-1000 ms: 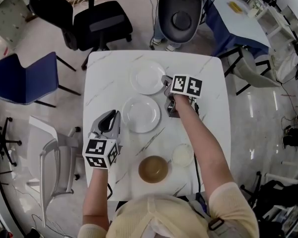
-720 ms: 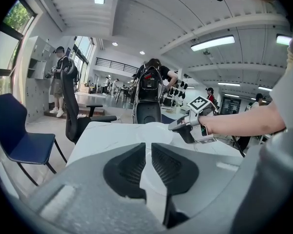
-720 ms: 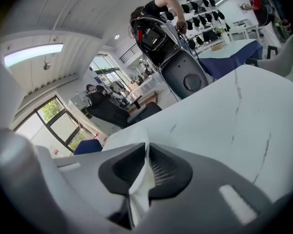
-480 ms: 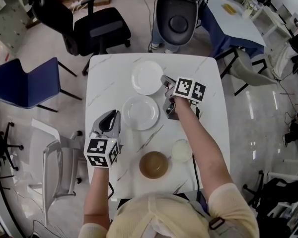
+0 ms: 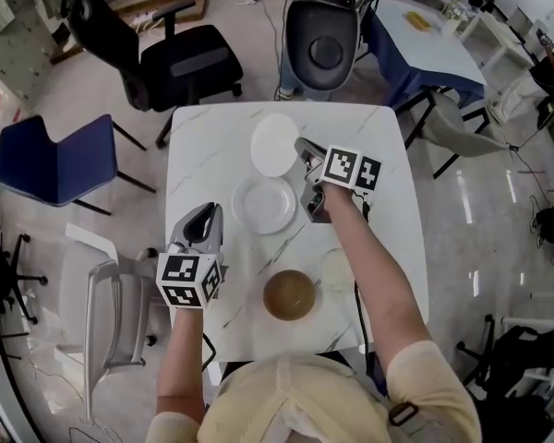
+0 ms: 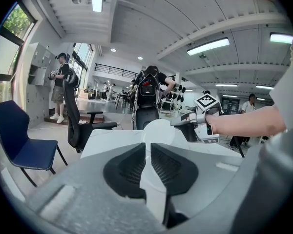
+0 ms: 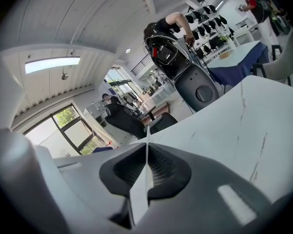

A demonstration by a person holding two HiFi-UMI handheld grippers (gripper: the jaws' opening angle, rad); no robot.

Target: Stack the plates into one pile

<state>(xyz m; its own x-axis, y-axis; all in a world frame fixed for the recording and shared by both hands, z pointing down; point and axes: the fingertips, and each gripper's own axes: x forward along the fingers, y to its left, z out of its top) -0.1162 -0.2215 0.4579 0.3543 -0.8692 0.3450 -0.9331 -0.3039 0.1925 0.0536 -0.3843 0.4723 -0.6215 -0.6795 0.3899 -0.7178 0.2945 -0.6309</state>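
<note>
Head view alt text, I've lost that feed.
The right gripper, its jaws just closing on the rim, holds the far white plate tilted above the table. A second plate lies nearer, the left gripper beside it, then a brown bowl.

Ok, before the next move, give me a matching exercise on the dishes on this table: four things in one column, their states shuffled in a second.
Things:
1. far plate
2. near plate
3. brown bowl
4. pale bowl

States:
A. partly hidden by the right forearm
B. rim clamped in the right gripper
C. lying flat in the middle of the table, nothing gripping it
D. in plain view near the person's edge

Pairs: 1-B, 2-C, 3-D, 4-A.

The right gripper's jaws have just been closing, with that rim between them.
</note>
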